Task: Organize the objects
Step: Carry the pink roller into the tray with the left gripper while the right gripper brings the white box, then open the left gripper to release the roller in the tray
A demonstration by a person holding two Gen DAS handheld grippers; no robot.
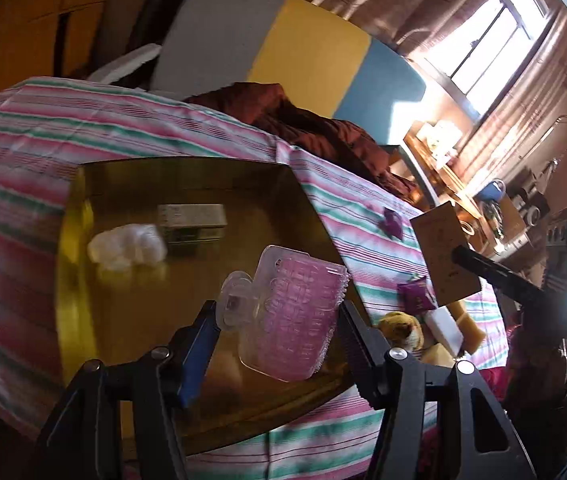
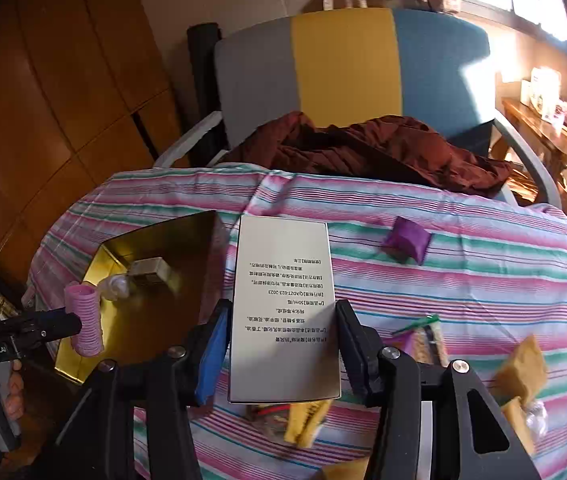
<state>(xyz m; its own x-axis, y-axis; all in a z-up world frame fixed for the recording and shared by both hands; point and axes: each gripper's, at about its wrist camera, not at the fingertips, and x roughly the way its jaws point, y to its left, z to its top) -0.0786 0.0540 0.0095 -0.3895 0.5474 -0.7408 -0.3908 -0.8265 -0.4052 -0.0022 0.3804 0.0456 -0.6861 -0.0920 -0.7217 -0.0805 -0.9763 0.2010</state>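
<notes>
Left gripper clamps one pink ribbed plastic hair roller, long axis across the jaws, over one gold square tray holding one small grey box. Right gripper clamps one white printed carton, long axis pointing away. Two purple pouches on striped cloth.

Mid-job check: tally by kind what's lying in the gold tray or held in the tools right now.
Cartons: 2 (small carton in the gold tray; white carton in the right tool)
Hair rollers: 1 (pink hair roller in the left tool)
Crumpled wads: 1 (white wad in the tray)
Total: 4
</notes>
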